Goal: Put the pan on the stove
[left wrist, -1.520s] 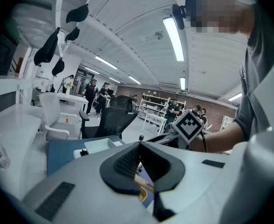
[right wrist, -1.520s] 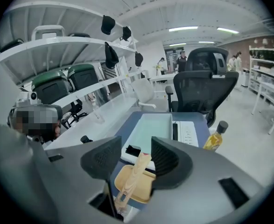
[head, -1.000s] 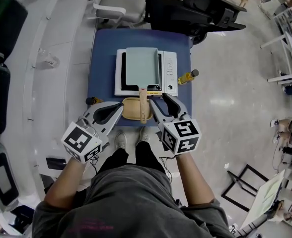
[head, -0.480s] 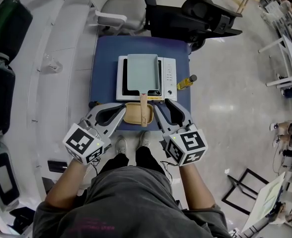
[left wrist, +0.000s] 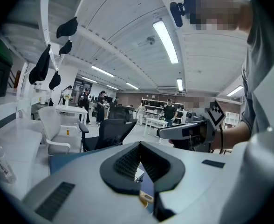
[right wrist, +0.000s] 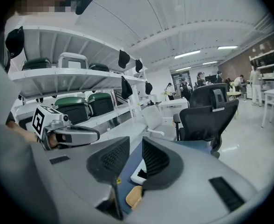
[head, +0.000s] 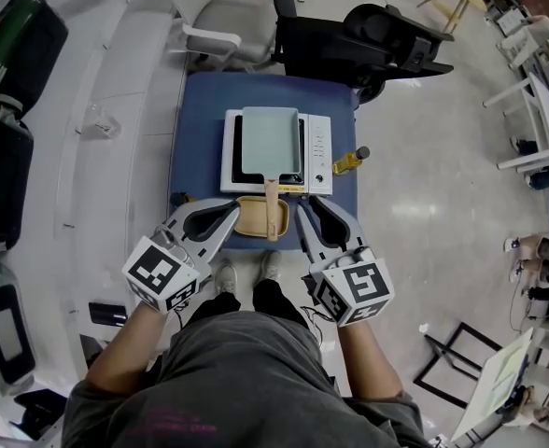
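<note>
In the head view one pale green pan [head: 268, 136] is sitting on the one white stove [head: 319, 143] on the blue table [head: 195, 110], its wooden handle [head: 271, 199] pointing toward the person over one tan dish [head: 246, 217]; one yellow bottle [head: 349, 161] is lying just beside the stove. Two grippers are reaching forward, the left gripper [head: 230, 211] and the right gripper [head: 308, 205] on either side of the handle. In the left gripper view the jaws are resting together, clenched on nothing. In the right gripper view the jaws are closing, a gap remaining and nothing between them

Glossy pale floor [head: 424, 189], black office chair [head: 368, 28]
</note>
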`<control>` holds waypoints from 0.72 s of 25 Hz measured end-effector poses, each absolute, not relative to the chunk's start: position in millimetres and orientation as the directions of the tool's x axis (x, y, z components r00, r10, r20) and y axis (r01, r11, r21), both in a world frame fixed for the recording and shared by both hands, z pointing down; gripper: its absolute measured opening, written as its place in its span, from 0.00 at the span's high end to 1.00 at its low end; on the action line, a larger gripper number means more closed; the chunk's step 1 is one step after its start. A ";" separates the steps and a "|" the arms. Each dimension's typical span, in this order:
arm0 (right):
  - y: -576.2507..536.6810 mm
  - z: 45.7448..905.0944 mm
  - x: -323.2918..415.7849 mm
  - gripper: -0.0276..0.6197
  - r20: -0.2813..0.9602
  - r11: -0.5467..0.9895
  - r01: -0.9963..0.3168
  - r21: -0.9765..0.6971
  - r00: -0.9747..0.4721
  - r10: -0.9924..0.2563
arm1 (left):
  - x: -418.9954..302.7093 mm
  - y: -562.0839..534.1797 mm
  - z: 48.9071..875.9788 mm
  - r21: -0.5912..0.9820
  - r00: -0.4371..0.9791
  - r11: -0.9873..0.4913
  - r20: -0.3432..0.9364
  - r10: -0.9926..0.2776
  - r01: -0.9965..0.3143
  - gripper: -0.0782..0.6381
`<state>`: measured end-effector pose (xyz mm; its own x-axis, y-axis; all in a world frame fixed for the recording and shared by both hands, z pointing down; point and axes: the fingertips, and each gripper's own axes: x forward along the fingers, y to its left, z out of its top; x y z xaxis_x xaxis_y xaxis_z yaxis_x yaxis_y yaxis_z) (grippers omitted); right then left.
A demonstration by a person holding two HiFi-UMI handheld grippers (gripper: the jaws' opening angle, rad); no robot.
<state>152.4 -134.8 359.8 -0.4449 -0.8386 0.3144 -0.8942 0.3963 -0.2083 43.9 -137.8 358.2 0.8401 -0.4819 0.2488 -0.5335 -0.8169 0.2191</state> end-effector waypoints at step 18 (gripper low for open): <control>-139.7 346.1 131.1 0.92 0.294 0.434 -0.880 -0.194 -0.474 -0.830 | 35.6 -145.5 357.0 0.230 0.834 -0.804 0.230 -0.502 -0.548 0.89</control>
